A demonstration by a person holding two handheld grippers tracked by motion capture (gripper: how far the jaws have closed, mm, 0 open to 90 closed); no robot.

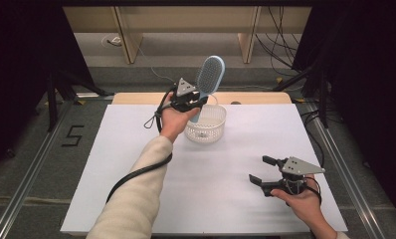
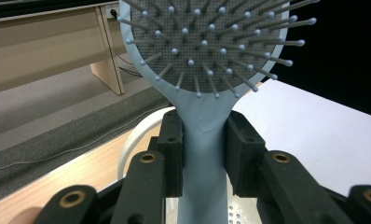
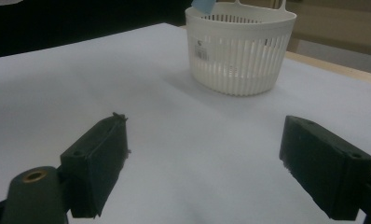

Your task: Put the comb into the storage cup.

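A light blue hairbrush [image 1: 209, 75] is held above the white slatted basket [image 1: 206, 130], head up and tilted, bristle pad facing the camera. My left gripper [image 1: 195, 102] is shut on its handle; in the left gripper view both black pads clamp the handle [image 2: 203, 154] just below the bristled head [image 2: 207, 42]. The handle's lower end [image 3: 203, 5] hangs at the basket's rim [image 3: 242, 16]. My right gripper [image 1: 259, 170] rests low over the white table at the front right, open, nothing between its pads [image 3: 99, 161].
The white table sheet [image 1: 136, 149] covers a wooden tabletop [image 1: 250, 97] whose far edge shows behind the basket. Beyond are wooden furniture legs [image 1: 129, 45], cables on the floor and dark stands at both sides.
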